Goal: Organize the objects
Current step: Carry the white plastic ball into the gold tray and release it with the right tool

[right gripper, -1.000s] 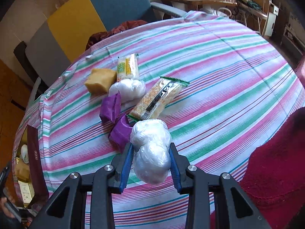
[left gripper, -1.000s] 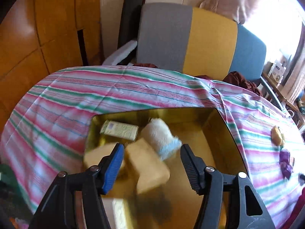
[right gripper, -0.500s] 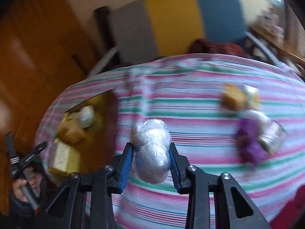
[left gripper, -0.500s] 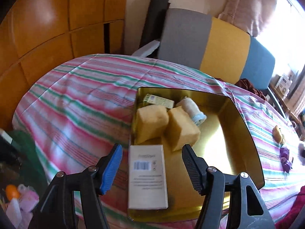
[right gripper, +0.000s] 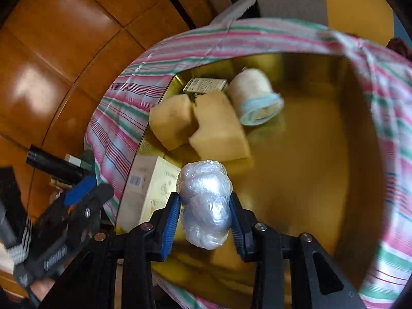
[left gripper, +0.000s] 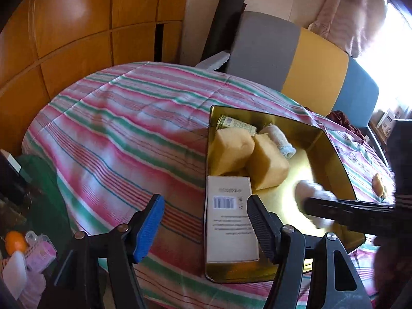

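Observation:
A gold tray (left gripper: 332, 149) on the striped tablecloth (left gripper: 116, 134) holds two yellow sponges (left gripper: 231, 152), a rolled white cloth (left gripper: 278, 139), a small green packet (left gripper: 235, 125) and a white box (left gripper: 229, 216). My left gripper (left gripper: 203, 200) hovers over the tray's near left corner. Its jaws are opening and nothing is between them. My right gripper (right gripper: 204, 206) is shut on a plastic-wrapped white bundle (right gripper: 206, 200) above the bare tray floor (right gripper: 309, 154). The bundle (left gripper: 309, 190) shows blurred in the left wrist view. The left gripper (right gripper: 90, 190) appears at lower left in the right wrist view.
A grey, yellow and blue seat back (left gripper: 283, 51) stands behind the table, with wooden wall panels (left gripper: 77, 25) to the left. Small items (left gripper: 25, 252) lie low beside the table's left edge. A yellow item (left gripper: 378, 182) rests on the cloth right of the tray.
The right gripper swung with the bundle from the pile of snacks on the cloth to above the gold tray. The left gripper drew back to the tray's near left corner; the sponge between its jaws now lies in the tray.

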